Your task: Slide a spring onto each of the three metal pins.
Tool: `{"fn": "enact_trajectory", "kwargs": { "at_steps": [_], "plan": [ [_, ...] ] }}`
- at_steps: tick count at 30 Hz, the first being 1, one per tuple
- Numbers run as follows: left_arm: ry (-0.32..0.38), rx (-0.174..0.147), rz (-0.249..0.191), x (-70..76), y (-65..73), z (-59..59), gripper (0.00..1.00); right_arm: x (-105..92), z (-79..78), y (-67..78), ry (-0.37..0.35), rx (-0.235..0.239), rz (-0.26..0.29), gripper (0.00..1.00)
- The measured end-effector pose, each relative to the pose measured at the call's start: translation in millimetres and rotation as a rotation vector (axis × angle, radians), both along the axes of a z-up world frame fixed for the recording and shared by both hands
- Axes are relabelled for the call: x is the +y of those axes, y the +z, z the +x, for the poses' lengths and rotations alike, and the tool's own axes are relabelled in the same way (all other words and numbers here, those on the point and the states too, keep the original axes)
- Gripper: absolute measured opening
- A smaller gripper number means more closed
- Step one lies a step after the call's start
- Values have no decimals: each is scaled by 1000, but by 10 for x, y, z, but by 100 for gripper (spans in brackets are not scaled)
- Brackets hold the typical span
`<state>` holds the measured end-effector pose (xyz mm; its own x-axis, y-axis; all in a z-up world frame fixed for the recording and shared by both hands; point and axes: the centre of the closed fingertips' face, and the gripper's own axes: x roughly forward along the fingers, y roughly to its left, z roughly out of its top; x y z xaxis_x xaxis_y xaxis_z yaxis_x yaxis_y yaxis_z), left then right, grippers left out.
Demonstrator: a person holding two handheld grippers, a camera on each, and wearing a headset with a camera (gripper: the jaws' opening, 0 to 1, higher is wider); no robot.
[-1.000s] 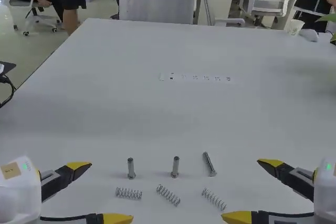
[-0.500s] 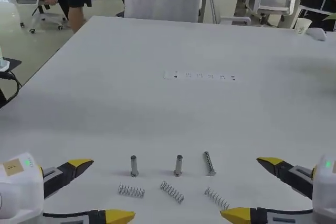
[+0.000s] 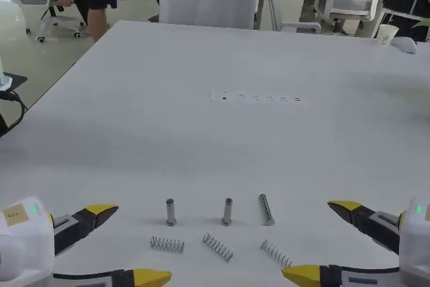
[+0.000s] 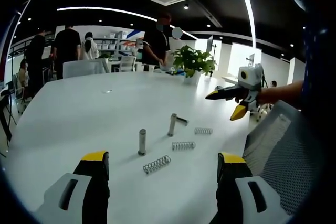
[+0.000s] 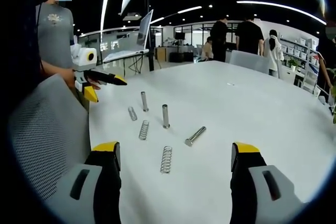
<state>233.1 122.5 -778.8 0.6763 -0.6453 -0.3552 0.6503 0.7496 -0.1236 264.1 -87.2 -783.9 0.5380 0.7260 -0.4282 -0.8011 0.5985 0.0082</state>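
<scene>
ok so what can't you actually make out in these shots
- Head view: small marks on the table, too small to read.
- Head view: left gripper and right gripper, bodies cut off by the bottom edge.
- Every view: the springs, coil ends too small to tell.
- Head view: plant, cut off by the right edge.

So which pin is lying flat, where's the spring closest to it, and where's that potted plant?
Lying pin (image 3: 266, 208): head view, middle of its shaft.
Nearest spring (image 3: 276, 254): head view, its middle coils.
Potted plant (image 4: 193, 60): left gripper view, its leaves.
</scene>
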Motion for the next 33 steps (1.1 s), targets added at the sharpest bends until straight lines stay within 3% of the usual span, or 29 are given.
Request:
{"fn": "enact_trajectory", "kwargs": {
  "at_steps": [33],
  "plan": [
    [2, -2, -8, 1, -2, 5, 82, -28, -5, 21, -22, -2, 2, 86]
  ]
}}
